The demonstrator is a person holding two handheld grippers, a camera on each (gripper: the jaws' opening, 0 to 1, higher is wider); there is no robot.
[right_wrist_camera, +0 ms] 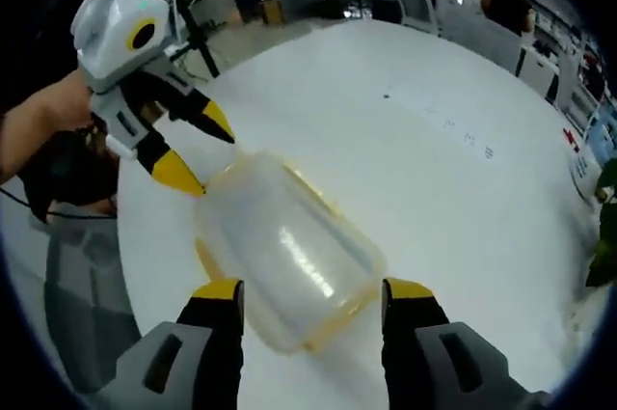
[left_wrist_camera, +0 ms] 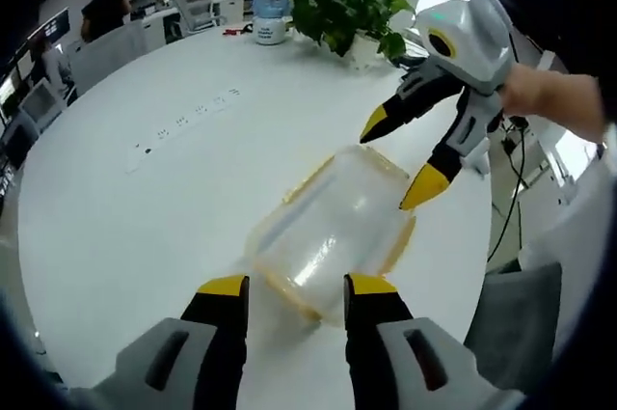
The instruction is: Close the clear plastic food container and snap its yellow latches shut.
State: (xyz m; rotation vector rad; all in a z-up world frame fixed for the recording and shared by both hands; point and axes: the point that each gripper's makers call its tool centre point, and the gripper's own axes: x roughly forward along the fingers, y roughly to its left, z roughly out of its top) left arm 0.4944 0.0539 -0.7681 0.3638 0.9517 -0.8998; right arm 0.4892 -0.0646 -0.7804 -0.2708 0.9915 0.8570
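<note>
Two open grippers (left_wrist_camera: 286,287) (right_wrist_camera: 313,291), one container (left_wrist_camera: 333,232)

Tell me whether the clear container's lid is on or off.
On: the lid with yellow trim covers the clear plastic container on the white table. Whether its yellow latches are snapped cannot be told.

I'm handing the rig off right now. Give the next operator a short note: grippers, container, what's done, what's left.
Left gripper: open, empty, at the near end of the clear container.
Right gripper: open, empty, at the container's opposite end.
Container: on the white table, lid appears to be on top; yellow latches line the rim.
Done: lid seemingly placed.
Left: whether any latch is snapped cannot be told; check and press each shut.
</note>
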